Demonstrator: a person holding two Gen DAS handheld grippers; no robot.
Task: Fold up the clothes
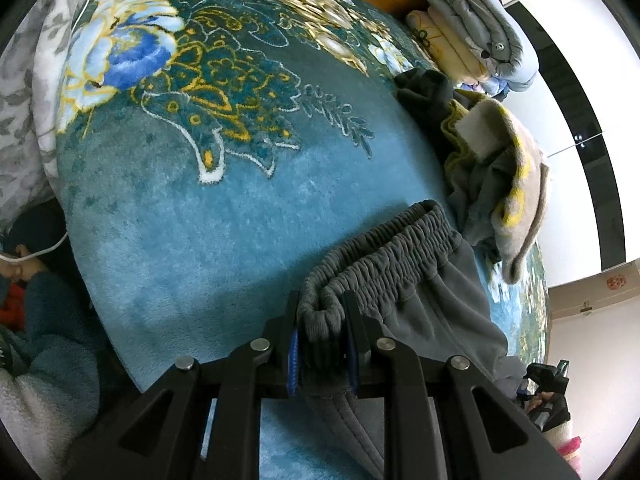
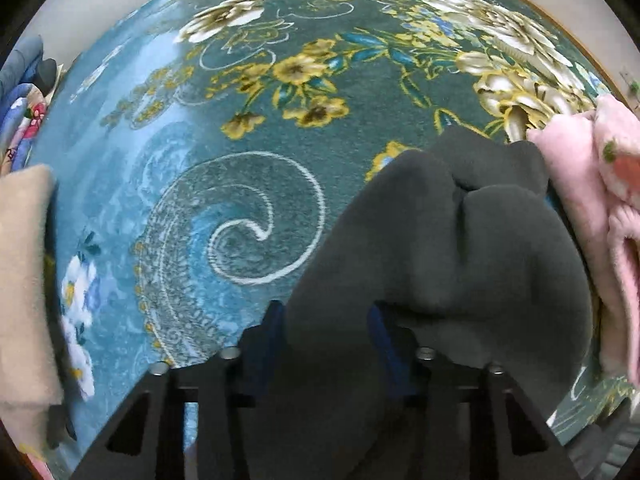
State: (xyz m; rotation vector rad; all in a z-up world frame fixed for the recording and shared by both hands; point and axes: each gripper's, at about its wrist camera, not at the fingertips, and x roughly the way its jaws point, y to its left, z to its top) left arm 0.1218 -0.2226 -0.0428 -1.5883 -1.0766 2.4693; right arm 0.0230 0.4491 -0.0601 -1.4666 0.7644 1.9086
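Note:
Grey fleece trousers (image 1: 424, 304) lie on a teal flowered blanket (image 1: 224, 216). My left gripper (image 1: 323, 320) is shut on the end of their gathered elastic waistband (image 1: 384, 248), which runs up and right from the fingers. In the right wrist view my right gripper (image 2: 326, 320) is shut on a thick fold of the same dark grey fleece (image 2: 460, 240), which bulges over the right finger and hides the fingertips. The cloth there drapes to the right over the blanket (image 2: 248, 128).
A heap of beige, yellow and grey clothes (image 1: 504, 176) lies right of the waistband. Folded grey and cream items (image 1: 472, 32) are stacked at the far right. A pink garment (image 2: 608, 216) lies at the right, a beige one (image 2: 24, 280) at the left.

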